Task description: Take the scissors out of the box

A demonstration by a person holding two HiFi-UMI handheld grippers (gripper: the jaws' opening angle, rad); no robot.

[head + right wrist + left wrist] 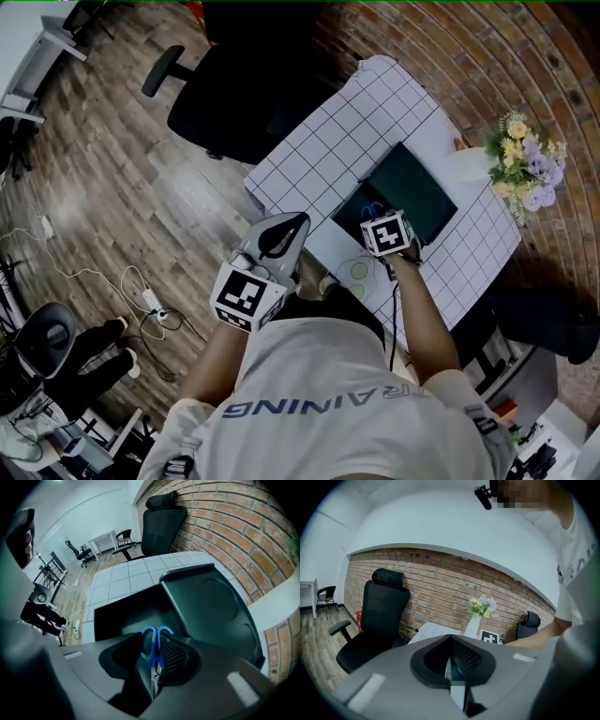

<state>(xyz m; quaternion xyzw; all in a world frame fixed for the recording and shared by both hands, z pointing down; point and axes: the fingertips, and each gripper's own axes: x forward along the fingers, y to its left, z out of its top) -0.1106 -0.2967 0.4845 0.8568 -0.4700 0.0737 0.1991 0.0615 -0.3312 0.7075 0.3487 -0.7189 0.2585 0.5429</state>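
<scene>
The scissors (165, 630), with blue handles, lie inside the dark open box (119, 616) on the checked tablecloth (328, 141). In the head view the scissors (371, 208) show in the box (349, 217), just beyond my right gripper (384, 225), whose marker cube hides its tips. That right gripper (151, 638) points steeply down into the box and is open, its jaws straddling the handles without pressing on them. The box lid (211, 606) leans back to the right. My left gripper (300, 219) is shut and empty, off the table's near-left edge; the left gripper (450, 658) looks level toward the brick wall.
A white vase of flowers (520, 159) stands at the table's far right end. A black office chair (225, 103) sits beyond the table's left end. Round pale discs (359, 270) lie on the cloth near the person. Cables (141, 295) trail on the wood floor.
</scene>
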